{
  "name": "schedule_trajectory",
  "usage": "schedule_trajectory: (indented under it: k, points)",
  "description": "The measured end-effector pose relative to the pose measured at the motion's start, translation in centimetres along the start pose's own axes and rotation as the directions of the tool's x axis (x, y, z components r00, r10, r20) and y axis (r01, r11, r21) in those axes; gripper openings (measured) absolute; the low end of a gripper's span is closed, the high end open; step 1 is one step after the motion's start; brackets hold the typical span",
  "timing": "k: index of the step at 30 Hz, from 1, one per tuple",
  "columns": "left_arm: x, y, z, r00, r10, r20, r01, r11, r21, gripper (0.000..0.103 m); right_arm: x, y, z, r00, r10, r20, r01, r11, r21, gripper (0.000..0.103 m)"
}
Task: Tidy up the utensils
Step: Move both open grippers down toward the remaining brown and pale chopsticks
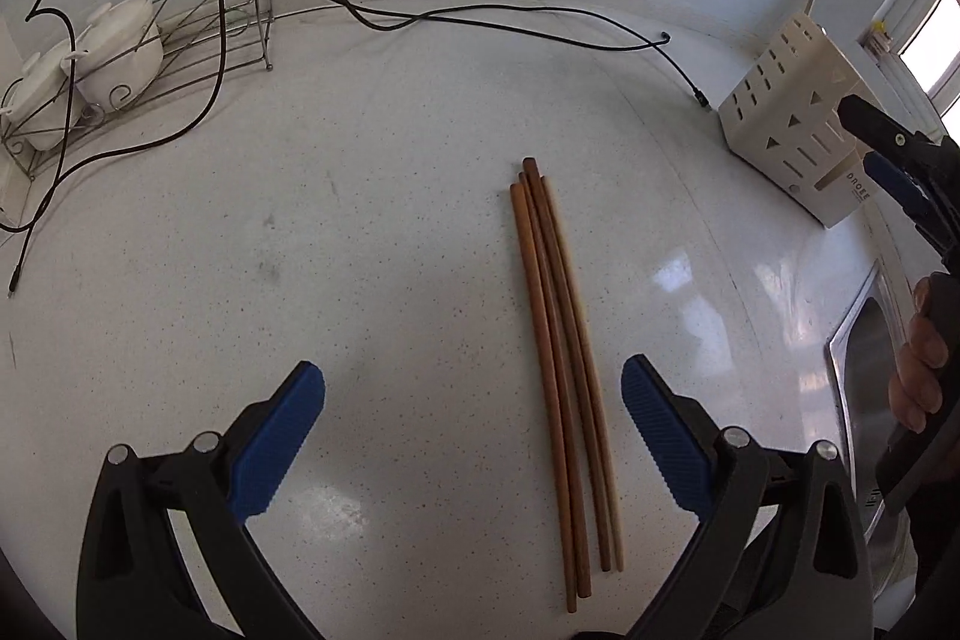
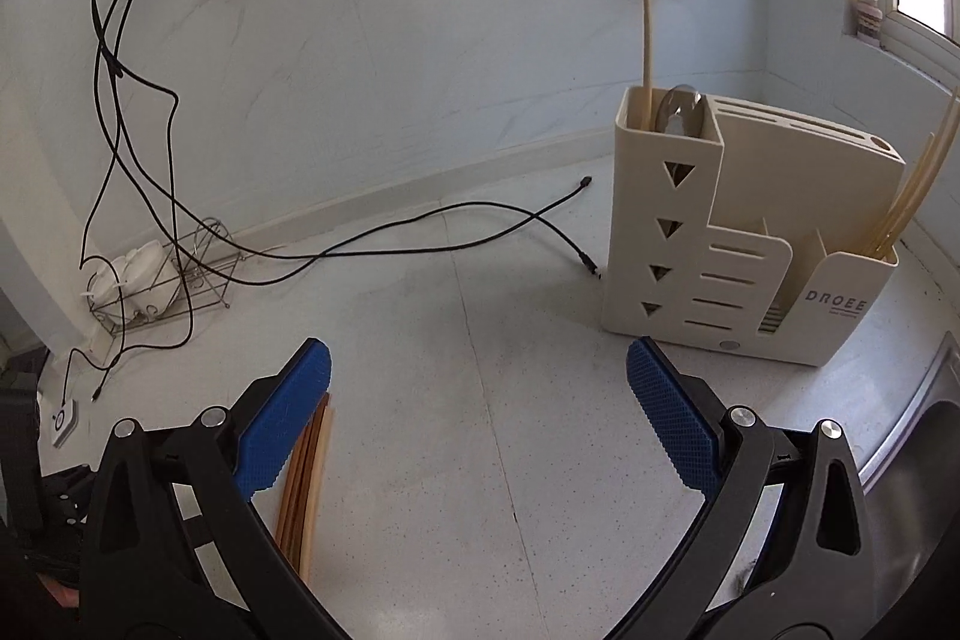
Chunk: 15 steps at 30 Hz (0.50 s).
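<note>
Wooden chopsticks (image 1: 561,370) lying lengthwise (bundled), between left gripper's (image 1: 474,436) spread jaws

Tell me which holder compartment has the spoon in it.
The tall left compartment of the holder: a spoon stands there beside one pale chopstick. The low right compartment holds only pale chopsticks.

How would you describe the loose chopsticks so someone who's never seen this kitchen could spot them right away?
Start at the cream utensil holder standing on the white speckled countertop beside the sink. On the bare counter to its left lies a bundle of brown wooden chopsticks, flat and side by side. Unlike the pale chopsticks upright in the holder, these are darker and lying down.
</note>
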<state>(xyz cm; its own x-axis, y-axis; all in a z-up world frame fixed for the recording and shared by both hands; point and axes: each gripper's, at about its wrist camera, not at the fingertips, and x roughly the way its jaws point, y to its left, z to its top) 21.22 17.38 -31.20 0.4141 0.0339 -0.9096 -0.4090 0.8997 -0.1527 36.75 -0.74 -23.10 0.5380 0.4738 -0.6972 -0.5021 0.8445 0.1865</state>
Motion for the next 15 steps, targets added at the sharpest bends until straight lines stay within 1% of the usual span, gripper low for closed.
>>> schedule_trajectory:
  k: [2,4,5,6,8,9,12,13,15]
  points:
    - [0.5,0.1,-0.4,1.0,0.004,-0.02,-0.004,1.0,0.002,0.098,1.1,0.6,-0.3,0.998,0.013,-0.062,-0.013,1.0,-0.012,0.094]
    - [1.1,0.2,-0.7,0.999,0.007,-0.04,-0.007,1.0,0.0,0.097,2.6,1.3,-0.8,0.99,0.017,-0.14,-0.021,0.999,-0.029,0.094]
    - [1.3,0.2,-0.8,0.999,0.006,-0.046,-0.006,1.0,-0.002,0.097,3.4,1.7,-1.0,0.981,0.03,-0.19,-0.036,0.999,-0.028,0.093]
    - [1.6,0.2,-0.9,0.999,0.003,-0.052,-0.003,1.0,-0.004,0.097,4.3,2.1,-1.2,0.97,0.038,-0.241,-0.046,0.999,-0.029,0.089]
    - [2.2,0.3,-1.0,0.997,0.018,-0.07,-0.018,1.0,-0.005,0.097,6.0,3.1,-1.7,0.945,0.028,-0.325,-0.047,0.997,-0.053,0.084]
    - [2.5,0.3,-1.0,0.997,0.02,-0.079,-0.021,1.0,-0.007,0.097,6.7,3.5,-2.0,0.934,0.021,-0.357,-0.048,0.997,-0.066,0.08]
    - [3.5,0.5,-1.2,0.993,0.028,-0.115,-0.03,0.999,-0.014,0.097,8.3,4.8,-2.7,0.903,0.016,-0.43,-0.061,0.994,-0.092,0.072]
    - [3.7,0.6,-1.3,0.992,0.022,-0.122,-0.024,1.0,-0.018,0.097,8.5,5.1,-2.9,0.896,0.014,-0.444,-0.066,0.993,-0.102,0.071]
    - [4.1,0.9,-1.5,0.991,0.013,-0.131,-0.016,1.0,-0.025,0.097,8.8,5.9,-3.2,0.892,0.011,-0.451,-0.076,0.989,-0.126,0.071]
